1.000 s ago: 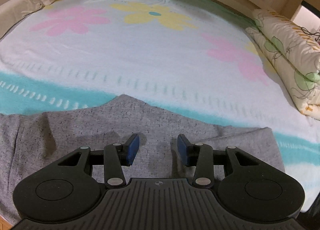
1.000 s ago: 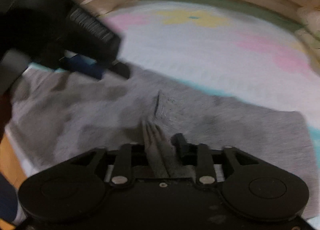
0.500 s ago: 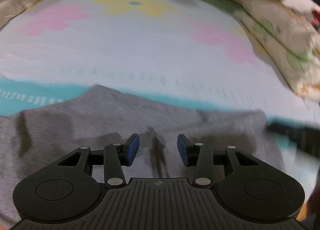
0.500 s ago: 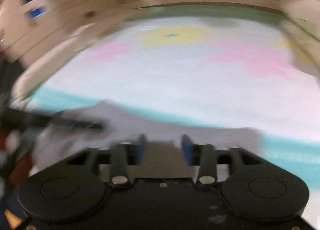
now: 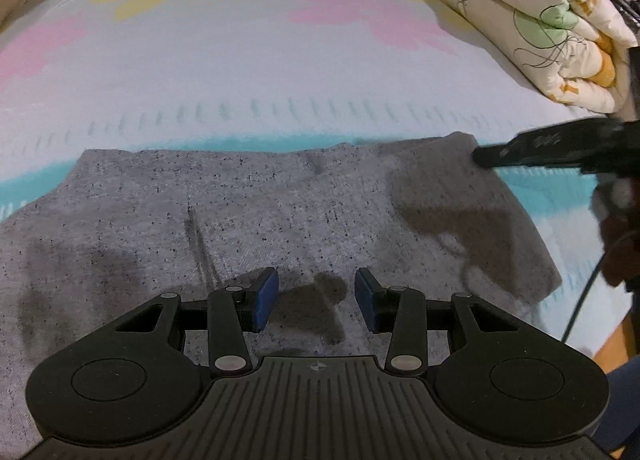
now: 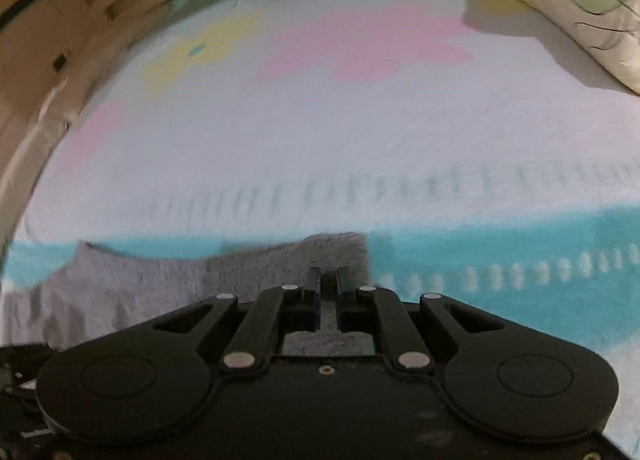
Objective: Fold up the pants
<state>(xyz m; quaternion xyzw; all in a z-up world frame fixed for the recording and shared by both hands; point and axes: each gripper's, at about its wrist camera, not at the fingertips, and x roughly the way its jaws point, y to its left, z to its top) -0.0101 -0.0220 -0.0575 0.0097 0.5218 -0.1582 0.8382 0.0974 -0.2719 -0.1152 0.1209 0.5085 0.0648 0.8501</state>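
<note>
The pants (image 5: 280, 211) are grey, flecked with dark specks, and lie spread flat, mostly smooth, with one short crease left of the middle. They run wide beneath and ahead of the left gripper's fingers (image 5: 264, 298), well past both sides. In the right wrist view their far right corner (image 6: 340, 256) lies just ahead of the right gripper's fingers (image 6: 314, 280).

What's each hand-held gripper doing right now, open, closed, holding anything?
Left hand-held gripper: open, nothing between its pads, above the grey pants.
Right hand-held gripper: just closed on the pants' far corner.
</note>
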